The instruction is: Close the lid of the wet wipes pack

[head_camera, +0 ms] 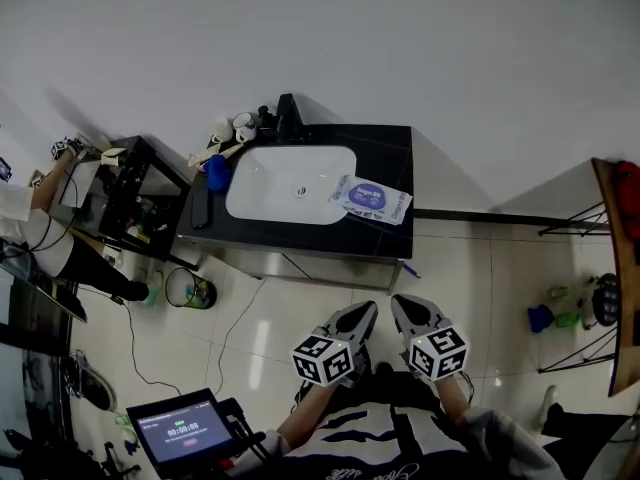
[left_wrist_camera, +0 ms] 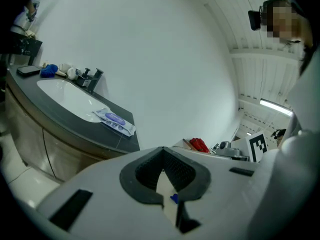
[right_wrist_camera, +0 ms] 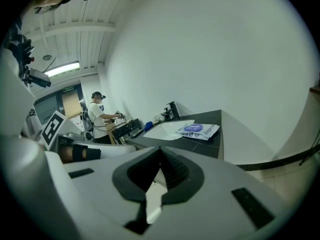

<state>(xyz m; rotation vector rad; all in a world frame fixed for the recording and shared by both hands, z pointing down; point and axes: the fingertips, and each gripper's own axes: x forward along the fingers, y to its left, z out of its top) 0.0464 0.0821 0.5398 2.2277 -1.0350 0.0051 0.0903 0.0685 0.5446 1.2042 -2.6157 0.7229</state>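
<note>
The wet wipes pack [head_camera: 370, 200] lies flat on the dark counter [head_camera: 388, 148], at the right end of the white basin; it is white with a purple oval on top. It also shows as the wipes pack [left_wrist_camera: 114, 120] in the left gripper view and the wipes pack [right_wrist_camera: 196, 129] in the right gripper view, too far away to tell how its lid stands. My left gripper [head_camera: 362, 313] and right gripper [head_camera: 402, 306] hang side by side close to my body, over the tiled floor and well short of the counter. Both are shut with nothing held: left gripper [left_wrist_camera: 162, 152], right gripper [right_wrist_camera: 160, 151].
A white basin [head_camera: 290, 183] with a black faucet [head_camera: 288, 118] fills the counter's left part, with a blue item [head_camera: 217, 173] and small bottles beside it. A person [head_camera: 30, 218] works at a black table on the left. A bin [head_camera: 190, 290], a timer tablet [head_camera: 183, 430] and a rack [head_camera: 612, 298] stand around.
</note>
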